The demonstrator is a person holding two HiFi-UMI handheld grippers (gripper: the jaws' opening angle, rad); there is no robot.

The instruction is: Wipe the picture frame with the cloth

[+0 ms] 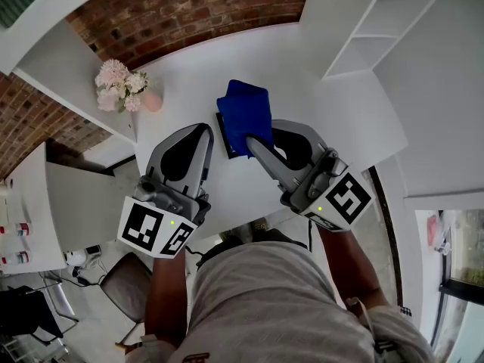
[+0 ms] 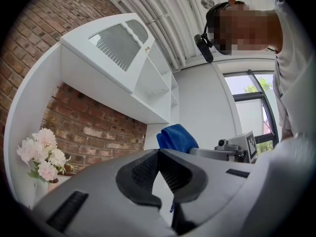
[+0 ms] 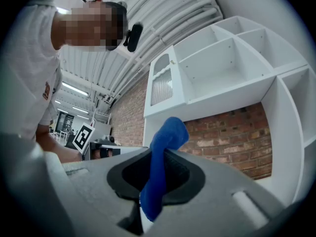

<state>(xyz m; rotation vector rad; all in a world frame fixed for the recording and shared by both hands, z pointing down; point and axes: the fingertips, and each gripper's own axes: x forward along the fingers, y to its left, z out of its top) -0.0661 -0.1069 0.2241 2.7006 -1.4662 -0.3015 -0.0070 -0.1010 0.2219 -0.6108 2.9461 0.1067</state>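
The right tool (image 1: 252, 144) is clenched on the blue cloth (image 1: 243, 110), which covers the dark picture frame (image 1: 224, 141) at the middle of the white worktop (image 1: 325, 119) (only the frame's left edge shows). The left tool (image 1: 204, 131), just left of the frame, is clenched on nothing. Pink flowers (image 1: 117, 88) stand far left.

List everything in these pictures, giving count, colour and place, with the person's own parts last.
cloth: one, blue, pinched in the right gripper
picture frame: one, dark, on the table, mostly hidden by the cloth
flowers: one bunch, pink and white, in a pink vase, table's left end
shelf unit: one, white, table's far right
table: one, white, before a brick wall
left gripper: one, grey, shut, empty, left of the picture frame
right gripper: one, grey, shut on the cloth
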